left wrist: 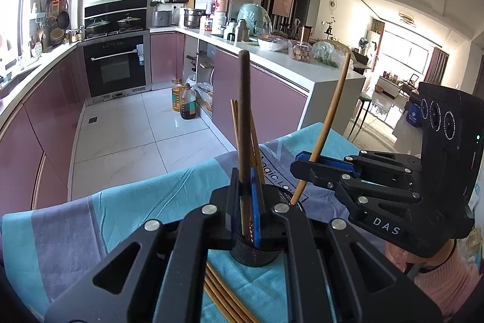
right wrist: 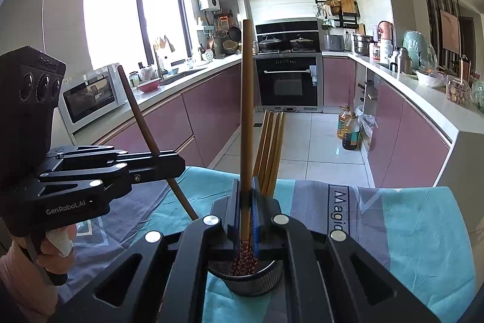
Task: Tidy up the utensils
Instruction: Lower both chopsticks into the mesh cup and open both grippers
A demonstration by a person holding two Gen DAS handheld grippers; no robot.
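The black mesh holder (right wrist: 245,277) stands on the blue-grey cloth (right wrist: 408,232) and already contains several chopsticks (right wrist: 270,150).

Your left gripper (left wrist: 246,196) is clenched on a dark chopstick (left wrist: 243,111). Your right gripper (right wrist: 245,202) is clenched on a lighter chopstick (right wrist: 246,99). Both lower tips are at the holder's mouth.

Judged status: partly done. Both held sticks remain to be released, and loose chopsticks (left wrist: 224,298) still lie on the cloth.

The gripper bodies hide the holder's base. The loose sticks are cut off, so you cannot count them.

Built-in oven (right wrist: 286,82) at far wall; oil bottles (left wrist: 185,101) on floor; microwave (right wrist: 90,96) on counter.
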